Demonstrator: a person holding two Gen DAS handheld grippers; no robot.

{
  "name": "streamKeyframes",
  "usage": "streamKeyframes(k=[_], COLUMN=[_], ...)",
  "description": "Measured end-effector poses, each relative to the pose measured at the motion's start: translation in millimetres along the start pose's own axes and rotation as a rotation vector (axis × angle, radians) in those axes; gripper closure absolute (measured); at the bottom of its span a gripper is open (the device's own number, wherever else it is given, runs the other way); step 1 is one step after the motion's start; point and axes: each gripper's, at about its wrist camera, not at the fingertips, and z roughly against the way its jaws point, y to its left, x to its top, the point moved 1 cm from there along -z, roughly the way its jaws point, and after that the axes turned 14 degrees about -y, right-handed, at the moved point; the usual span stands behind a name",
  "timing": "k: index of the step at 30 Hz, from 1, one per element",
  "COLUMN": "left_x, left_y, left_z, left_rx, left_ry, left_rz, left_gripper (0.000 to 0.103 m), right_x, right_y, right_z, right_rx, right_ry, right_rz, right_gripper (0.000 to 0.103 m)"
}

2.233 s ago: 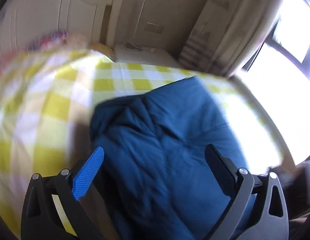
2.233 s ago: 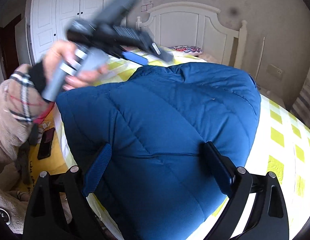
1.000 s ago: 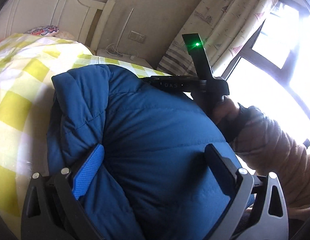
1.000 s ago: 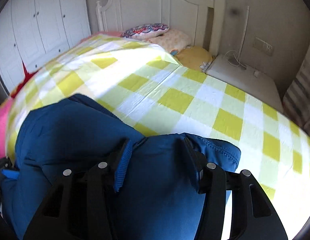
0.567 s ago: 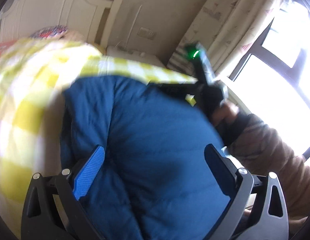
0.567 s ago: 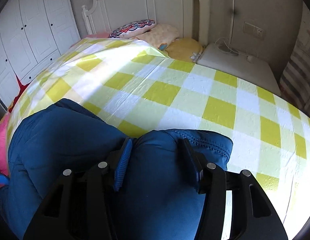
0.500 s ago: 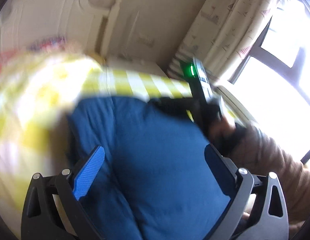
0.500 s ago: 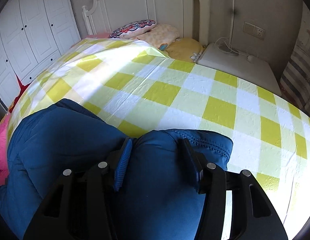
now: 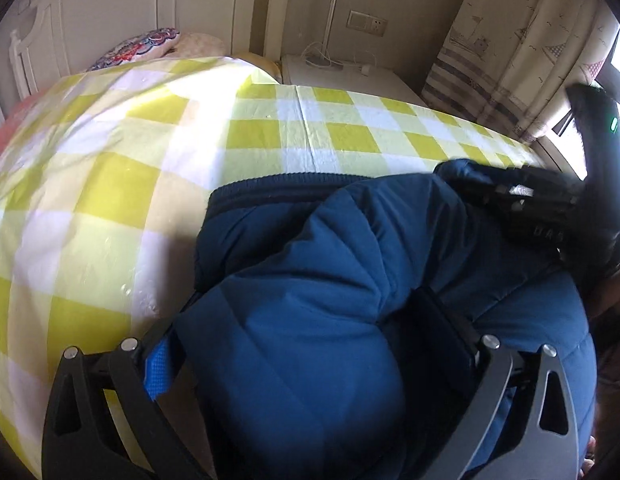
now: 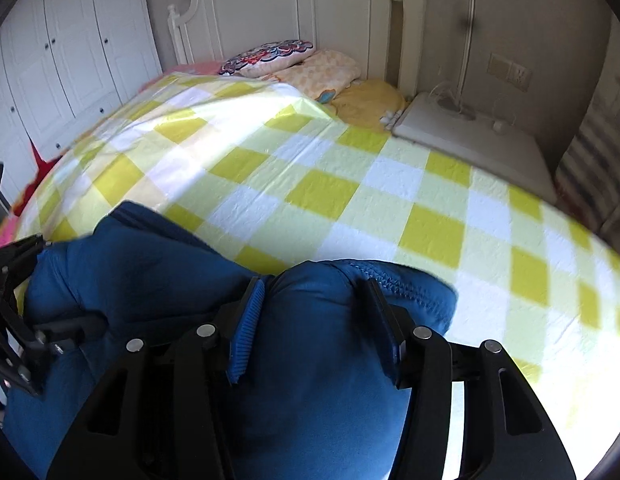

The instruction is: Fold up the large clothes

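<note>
Blue padded jacket (image 9: 310, 320) lies on the checked bedspread (image 10: 330, 184), clamped by both left gripper (image 9: 305, 344) and right gripper (image 10: 318, 320).

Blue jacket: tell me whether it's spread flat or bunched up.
Bunched up. The blue jacket bulges in thick folds between both grippers' fingers, covering only the near part of the checked bedspread.

Home bedroom: bed (image 10: 350, 184) in yellow-checked sheet, white headboard (image 10: 301, 8), pillows (image 10: 269, 54), wardrobe (image 10: 69, 52), curtain (image 9: 510, 40).
</note>
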Motion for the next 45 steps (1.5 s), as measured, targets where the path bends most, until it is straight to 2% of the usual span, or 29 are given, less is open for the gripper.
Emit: streamKeyframes(k=[2, 4, 6, 8, 9, 10, 11, 13, 17, 20, 21, 23, 24, 25, 28, 30, 33, 34, 36, 37, 38, 42, 43, 45], left_x=[-1.6, -3.5, -2.5, -2.8, -3.1, -3.5, -3.8, -4.3, -4.8, -5.7, -6.2, -7.1, -8.1, -11.1, -29.4, -46.5, -78.0, -86.5, -92.1, -93.3, -94.9, -92.3, -91.7, -89.5], left_y=[0.3, -0.1, -1.2, -0.1, 0.2, 1.0, 1.7, 2.7, 6.2, 8.6, 9.7, 14.7, 17.9, 25.1, 48.4, 57.5, 66.1, 69.1, 68.7, 66.4, 60.3, 47.4, 46.7, 40.6], left_z=[0.1, 3.9, 4.1, 3.7, 4.3, 4.6, 4.6, 3.0, 2.5, 3.8, 5.0, 15.6, 20.7, 28.2, 49.9, 61.5, 65.2, 66.0, 70.0, 69.6, 66.0, 62.0, 61.3, 61.5], left_rx=[0.005, 0.000, -0.003, -0.003, -0.003, -0.002, 0.002, 0.006, -0.018, -0.025, -0.027, -0.025, -0.031, -0.058, -0.176, -0.261, -0.429, -0.473, -0.518, -0.543, -0.600, -0.612, -0.619, -0.617], left_ry=[-0.006, -0.009, -0.014, -0.020, -0.021, -0.021, -0.020, -0.015, -0.014, -0.018, -0.018, -0.027, -0.027, -0.021, 0.020, 0.049, 0.145, 0.149, 0.137, 0.153, 0.187, 0.180, 0.185, 0.160], left_rz=[-0.004, 0.001, 0.010, 0.017, 0.019, 0.022, 0.025, 0.030, 0.051, 0.063, 0.067, 0.084, 0.100, 0.137, 0.256, 0.311, 0.420, 0.454, 0.461, 0.471, 0.493, 0.463, 0.464, 0.451], left_gripper=[0.002, 0.002, 0.002, 0.002, 0.002, 0.002, 0.002, 0.002, 0.002, 0.002, 0.002, 0.002, 0.002, 0.002, 0.002, 0.002, 0.002, 0.002, 0.002, 0.002, 0.002, 0.002, 0.008, 0.017], right_x=[11.6, 23.4, 31.0, 32.6, 29.8, 21.2, 15.5, 11.4, 14.6, 18.4, 17.4, 3.4, -2.7, -18.0, -54.3, -80.8, -127.1, -134.2, -143.9, -145.1, -147.0, -151.0, -151.5, -149.7], right_y=[4.0, 10.9, 19.5, 29.5, 33.6, 41.4, 46.4, 50.2, 47.9, 30.2, 26.3, 17.6, 15.8, 11.9, 3.1, -4.6, -7.3, -5.2, 6.4, 11.2, 15.8, 21.2, 21.0, 26.0], right_z=[8.1, 13.8, 9.4, -6.2, -16.2, -34.9, -45.1, -54.2, -36.8, 3.8, 14.8, 48.3, 58.2, 77.6, 107.5, 120.8, 126.2, 127.6, 128.3, 128.0, 126.3, 123.6, 126.8, 139.3], right_rx=[-0.004, 0.038, 0.031, 0.050, 0.061, 0.058, 0.037, 0.015, 0.017, 0.057, 0.066, 0.099, 0.106, 0.127, 0.169, 0.235, 0.408, 0.445, 0.515, 0.512, 0.503, 0.519, 0.526, 0.487], right_ry=[-0.025, -0.056, -0.047, -0.002, 0.040, 0.123, 0.154, 0.170, 0.117, 0.019, -0.003, -0.037, -0.043, -0.057, -0.027, 0.002, 0.088, 0.092, 0.092, 0.087, 0.082, 0.048, 0.023, -0.053], right_rz=[0.004, 0.010, 0.034, 0.050, 0.058, 0.102, 0.144, 0.160, 0.145, 0.001, -0.033, -0.097, -0.106, -0.121, -0.179, -0.274, -0.470, -0.498, -0.517, -0.507, -0.501, -0.503, -0.500, -0.422], right_gripper=[0.051, 0.051, 0.051, 0.051, 0.051, 0.051, 0.051, 0.051, 0.051, 0.051, 0.048, 0.034, 0.018, 0.009, 0.008, 0.007, 0.007, 0.007, 0.005, 0.004, 0.004, 0.006, 0.013, 0.021])
